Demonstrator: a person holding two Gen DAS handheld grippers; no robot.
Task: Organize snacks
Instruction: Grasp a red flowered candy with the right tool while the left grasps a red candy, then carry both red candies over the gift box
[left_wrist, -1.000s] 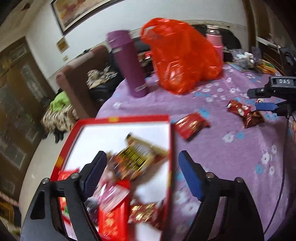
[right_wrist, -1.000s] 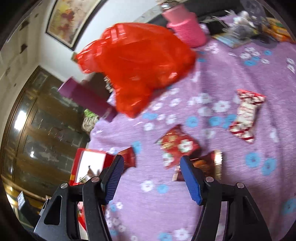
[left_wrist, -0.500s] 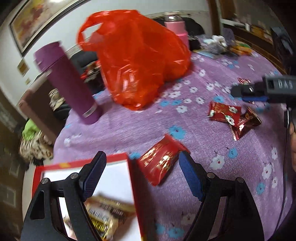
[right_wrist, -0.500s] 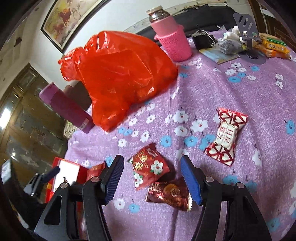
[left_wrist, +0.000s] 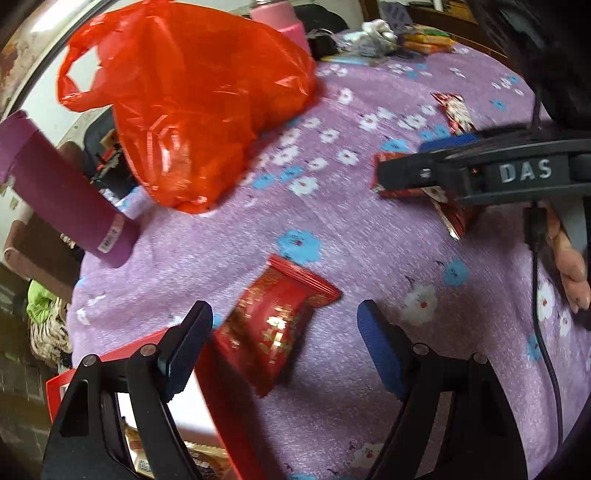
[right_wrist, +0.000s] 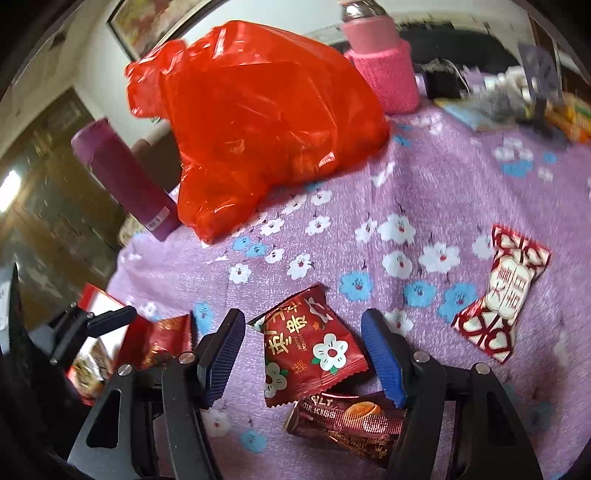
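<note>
Both tongs lowered nearer, left tongs (left_wrist: 284, 345) spread over crinkly red packet (left_wrist: 275, 325), right tongs (right_wrist: 303, 356) spread around flowered foil sachet (right_wrist: 308, 347)

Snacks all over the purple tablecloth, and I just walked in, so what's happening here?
A person with a handheld gripper in each hand is sorting snacks into a red box. The left gripper is open around a red and gold packet lying beside the box. The right gripper is open around a red flowered packet, with a dark brown packet just below it. Neither is gripped yet. A red and white candy lies apart.
</note>
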